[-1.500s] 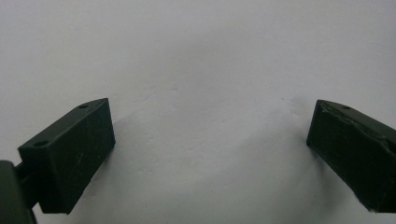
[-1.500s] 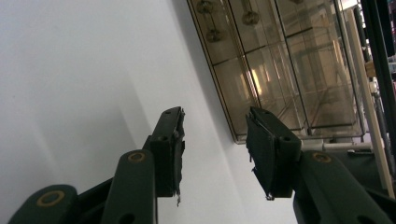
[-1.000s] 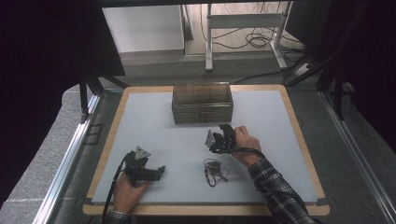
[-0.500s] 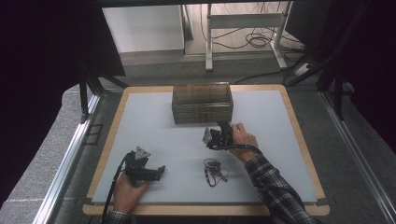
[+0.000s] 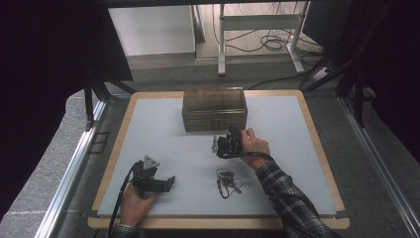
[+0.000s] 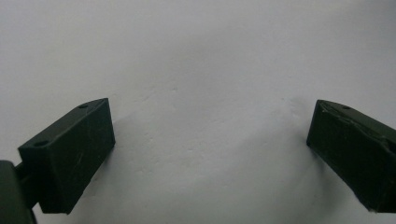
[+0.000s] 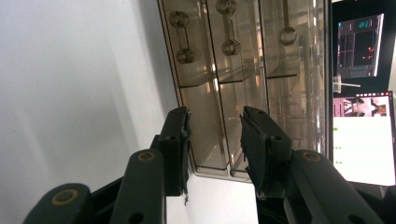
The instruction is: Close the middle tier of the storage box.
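A clear brownish drawer box [image 5: 214,109] stands at the back middle of the white table [image 5: 158,134]. In the right gripper view its stacked drawers [image 7: 243,84] with round-ended handles lie just ahead of the jaws. My right gripper [image 5: 218,144] [image 7: 215,123], held on its side, hovers close in front of the box. Its jaws have just been closing, stand partly apart and have nothing between them. My left gripper [image 5: 170,181] [image 6: 210,126] rests low at the front left, jaws wide open over bare tabletop. A small dark tangled cord [image 5: 227,182] lies on the table at the front, below the right hand.
A wooden rim [image 5: 317,148] borders the white table. Beyond the far edge stand a desk frame [image 5: 257,29] and loose cables on the floor. Lit monitors [image 7: 359,46] show past the drawer box in the right gripper view.
My right gripper has shifted slightly left, nearer the drawer box front. The left gripper and the cord have stayed put.
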{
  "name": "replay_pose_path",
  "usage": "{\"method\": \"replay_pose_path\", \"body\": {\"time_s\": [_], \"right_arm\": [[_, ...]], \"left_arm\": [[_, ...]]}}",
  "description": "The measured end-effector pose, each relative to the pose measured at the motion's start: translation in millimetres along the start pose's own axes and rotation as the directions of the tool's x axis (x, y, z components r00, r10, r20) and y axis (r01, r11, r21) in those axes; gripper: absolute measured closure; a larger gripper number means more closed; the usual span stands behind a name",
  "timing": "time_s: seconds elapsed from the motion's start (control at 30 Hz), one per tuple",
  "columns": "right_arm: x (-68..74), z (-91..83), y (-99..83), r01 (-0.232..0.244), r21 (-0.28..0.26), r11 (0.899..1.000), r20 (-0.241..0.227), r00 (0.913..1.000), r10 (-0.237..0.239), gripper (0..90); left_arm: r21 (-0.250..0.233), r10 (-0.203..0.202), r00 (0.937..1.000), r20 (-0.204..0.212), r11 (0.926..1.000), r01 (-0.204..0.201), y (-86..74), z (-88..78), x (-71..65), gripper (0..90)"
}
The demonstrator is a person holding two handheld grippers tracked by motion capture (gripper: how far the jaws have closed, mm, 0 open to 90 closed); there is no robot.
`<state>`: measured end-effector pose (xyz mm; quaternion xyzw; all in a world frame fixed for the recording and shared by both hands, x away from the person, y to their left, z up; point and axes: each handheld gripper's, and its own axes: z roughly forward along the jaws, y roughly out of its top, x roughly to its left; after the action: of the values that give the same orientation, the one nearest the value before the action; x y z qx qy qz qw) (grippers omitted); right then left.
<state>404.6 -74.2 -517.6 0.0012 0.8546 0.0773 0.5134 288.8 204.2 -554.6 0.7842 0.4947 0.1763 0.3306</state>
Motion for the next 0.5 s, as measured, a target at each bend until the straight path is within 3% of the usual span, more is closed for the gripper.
{"method": "replay_pose_path", "body": {"time_s": [0.5], "right_arm": [[4.6,10.0,13.7,0.105,0.007,0.994,0.056,0.9929,-0.105,67.9]], "left_arm": [[0.0,0.0,1.0,0.0,1.0,0.0,0.0,0.0,0.0,1.3]]}}
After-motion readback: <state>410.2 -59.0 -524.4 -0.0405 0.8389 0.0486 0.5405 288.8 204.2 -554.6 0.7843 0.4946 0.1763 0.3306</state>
